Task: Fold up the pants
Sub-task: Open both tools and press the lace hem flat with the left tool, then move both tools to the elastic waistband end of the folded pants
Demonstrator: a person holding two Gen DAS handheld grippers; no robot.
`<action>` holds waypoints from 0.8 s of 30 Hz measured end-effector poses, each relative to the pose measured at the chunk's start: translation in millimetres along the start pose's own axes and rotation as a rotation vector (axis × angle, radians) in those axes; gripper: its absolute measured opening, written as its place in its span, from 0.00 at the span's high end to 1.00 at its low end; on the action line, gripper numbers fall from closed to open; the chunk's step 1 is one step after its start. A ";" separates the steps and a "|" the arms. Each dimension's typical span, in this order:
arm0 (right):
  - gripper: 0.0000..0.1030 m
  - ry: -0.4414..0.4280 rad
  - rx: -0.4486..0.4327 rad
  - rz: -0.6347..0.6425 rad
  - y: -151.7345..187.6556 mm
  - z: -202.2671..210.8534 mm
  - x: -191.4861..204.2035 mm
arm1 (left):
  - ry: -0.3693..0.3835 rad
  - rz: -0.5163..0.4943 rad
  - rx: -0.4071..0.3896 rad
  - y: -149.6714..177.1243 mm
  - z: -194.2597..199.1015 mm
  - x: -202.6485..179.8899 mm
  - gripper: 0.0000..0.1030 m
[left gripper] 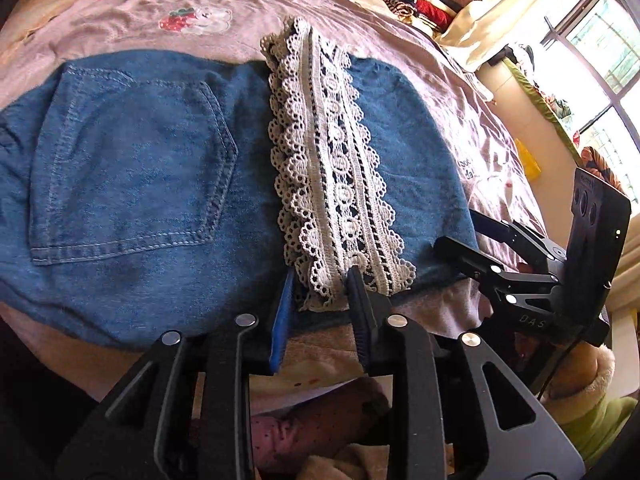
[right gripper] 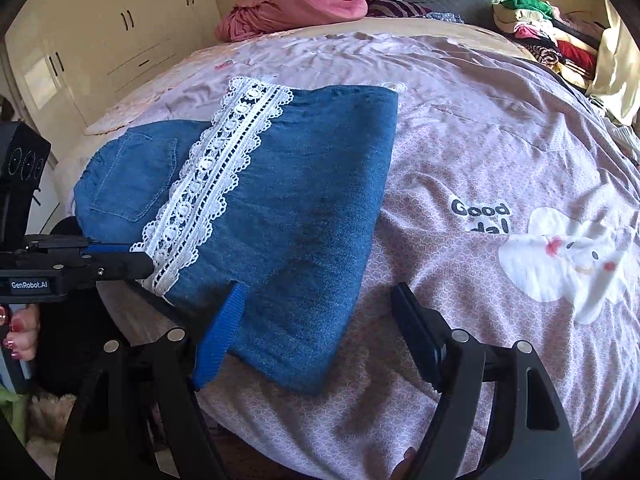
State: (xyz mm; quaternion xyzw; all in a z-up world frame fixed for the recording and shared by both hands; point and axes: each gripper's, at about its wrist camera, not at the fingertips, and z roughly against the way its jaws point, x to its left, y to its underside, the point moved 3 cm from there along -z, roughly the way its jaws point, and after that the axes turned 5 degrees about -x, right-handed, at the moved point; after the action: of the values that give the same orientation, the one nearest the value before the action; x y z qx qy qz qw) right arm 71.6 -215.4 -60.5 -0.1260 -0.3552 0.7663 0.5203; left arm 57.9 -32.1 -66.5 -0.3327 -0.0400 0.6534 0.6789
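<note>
Matt denim pants point(left gripper: 132, 184), openwork lace trim point(left gripper: 336, 168)

Pink printed bedspread point(right gripper: 480, 152), crumpled pink blanket point(right gripper: 292, 4), cream wardrobe point(right gripper: 120, 28), stacked clothes point(right gripper: 540, 28), sunlit window point(left gripper: 600, 64)

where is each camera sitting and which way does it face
Left wrist: on the left gripper, angled down at the folded jeans and their lace strip on the bed; its own jaws straddle the lace end, and the right gripper shows at the right.
Right wrist: on the right gripper, angled down across the bed toward the wardrobe; its jaws stand open at the jeans' near edge, with the left gripper and fingers at the left.
Shared: jeans, lace strip, bed, and each other's gripper.
</note>
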 end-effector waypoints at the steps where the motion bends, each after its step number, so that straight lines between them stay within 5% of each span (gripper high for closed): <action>1: 0.27 -0.002 -0.008 -0.003 -1.5 4.1 0.9 | -0.002 0.000 -0.009 -1.1 3.3 0.7 0.79; 17: 0.22 -0.033 -0.105 0.027 -39.8 39.0 44.9 | -0.156 -0.035 -0.159 -13.3 55.7 20.5 0.53; 24: 0.16 -0.031 -0.111 0.037 -53.2 37.8 60.7 | -0.183 -0.007 -0.197 -14.2 71.9 37.5 0.51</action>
State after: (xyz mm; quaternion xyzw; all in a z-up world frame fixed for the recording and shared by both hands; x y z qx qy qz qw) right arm 62.0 -166.2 13.3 -0.1492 -0.4027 0.7569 0.4927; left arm 40.3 31.9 -17.8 -0.3367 -0.1671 0.6714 0.6387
